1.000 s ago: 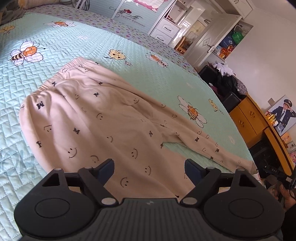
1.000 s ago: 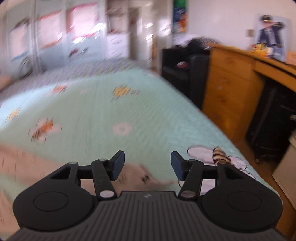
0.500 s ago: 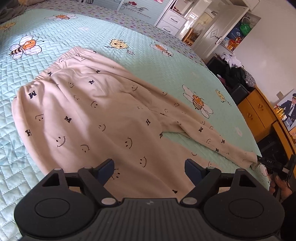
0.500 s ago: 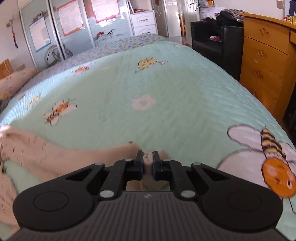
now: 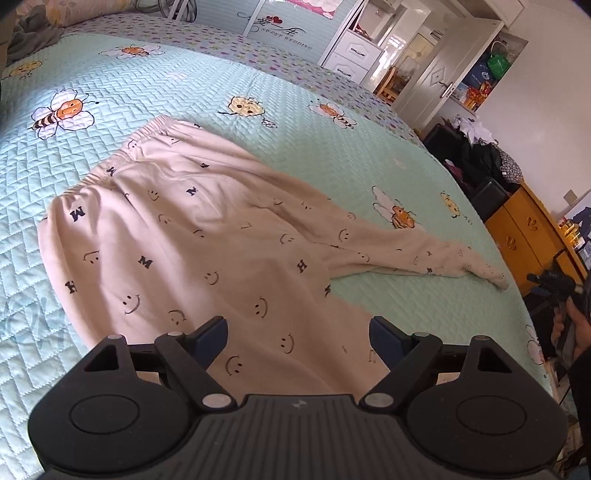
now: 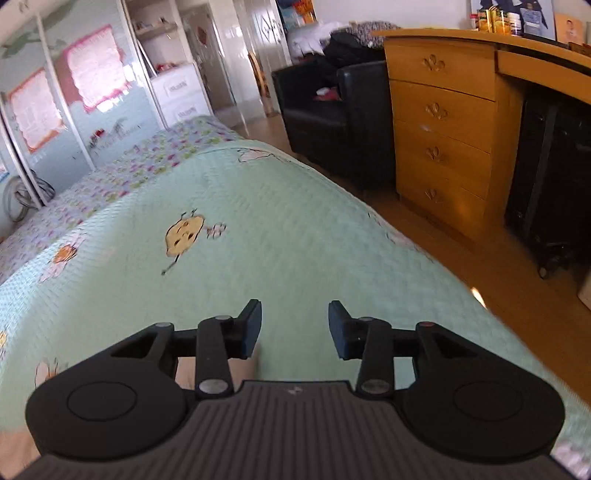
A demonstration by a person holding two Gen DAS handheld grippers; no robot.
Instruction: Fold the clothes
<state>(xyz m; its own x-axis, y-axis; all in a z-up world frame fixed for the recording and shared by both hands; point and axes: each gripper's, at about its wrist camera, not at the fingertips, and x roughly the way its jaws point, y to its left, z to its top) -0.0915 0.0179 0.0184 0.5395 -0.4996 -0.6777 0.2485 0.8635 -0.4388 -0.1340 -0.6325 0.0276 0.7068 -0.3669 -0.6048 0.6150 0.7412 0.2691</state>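
Observation:
Pale pink trousers printed with smiley faces and letters lie spread on the mint quilted bed, waistband at the upper left, one leg stretched to the right with its cuff near the bed's edge. My left gripper hovers open over the near leg, touching nothing. In the left wrist view my right gripper shows at the far right in a hand, just off that cuff. In its own view my right gripper has its jaws opening with nothing between them; a bit of pink cloth lies under the left finger.
A wooden chest of drawers and a black armchair stand right of the bed across a strip of wood floor. White drawers and an open door sit beyond the bed's far end. A grey bundle lies at the top left.
My right gripper shut on the trouser cuff, pulled the leg straight to the right, then let go and swung away to the right. The left gripper stayed open over the near leg.

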